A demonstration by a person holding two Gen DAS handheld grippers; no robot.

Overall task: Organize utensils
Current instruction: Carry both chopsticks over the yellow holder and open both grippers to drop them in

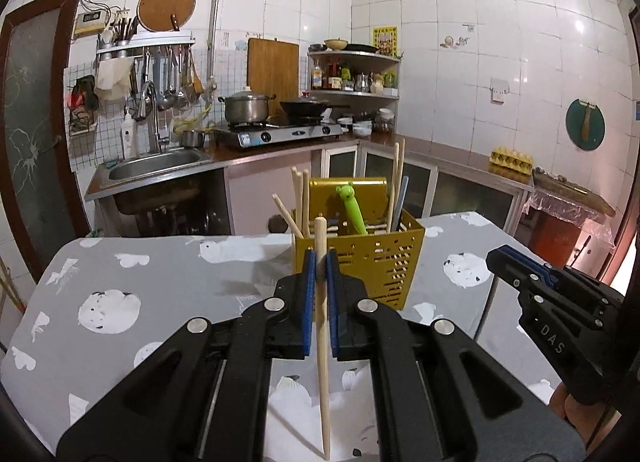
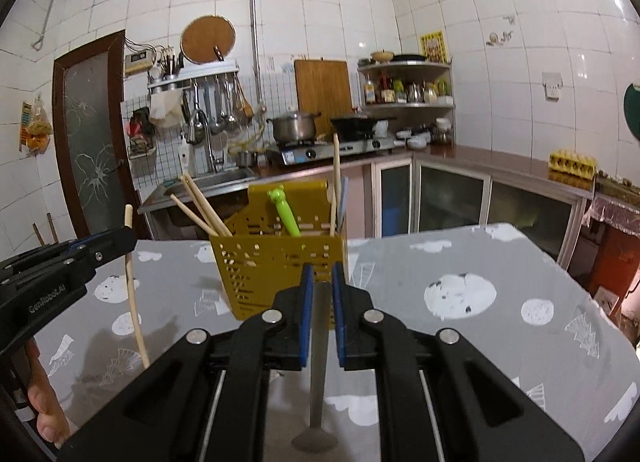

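While the left gripper point(image 1: 320, 262) pinches a wooden chopstick point(image 1: 322, 342) between its blue pads, the stick stands nearly upright, its blunt thick end poking up past the jaws and its thinner end hanging down toward the table point(image 1: 160, 282). Seen from the right wrist, the same chopstick shows as a long pale line bowed by the lens, clear of the patterned grey cloth along the length that shows. The right gripper point(image 2: 320, 274) is clamped on a grey metal utensil point(image 2: 318, 362), also held close to vertical: the handle runs up between the jaws and a rounded, flattened end hangs lowest, near the bottom edge of the picture. Whether that end is a spoon bowl I cannot tell. Only the right wrist view shows this utensil; from the left wrist the right gripper appears side-on at the right edge, its load hidden.

Just beyond both grippers, on the table, stands the yellow perforated holder point(image 1: 360, 262). Its left compartment holds several wooden chopsticks point(image 1: 298, 201) leaning left; a green frog-headed utensil point(image 1: 352, 205) tilts in the middle; to the right rise a tall chopstick and a grey handle. Farther back are the sink point(image 1: 156, 165), the stove with a lidded pot point(image 1: 246, 105) and the tiled wall.
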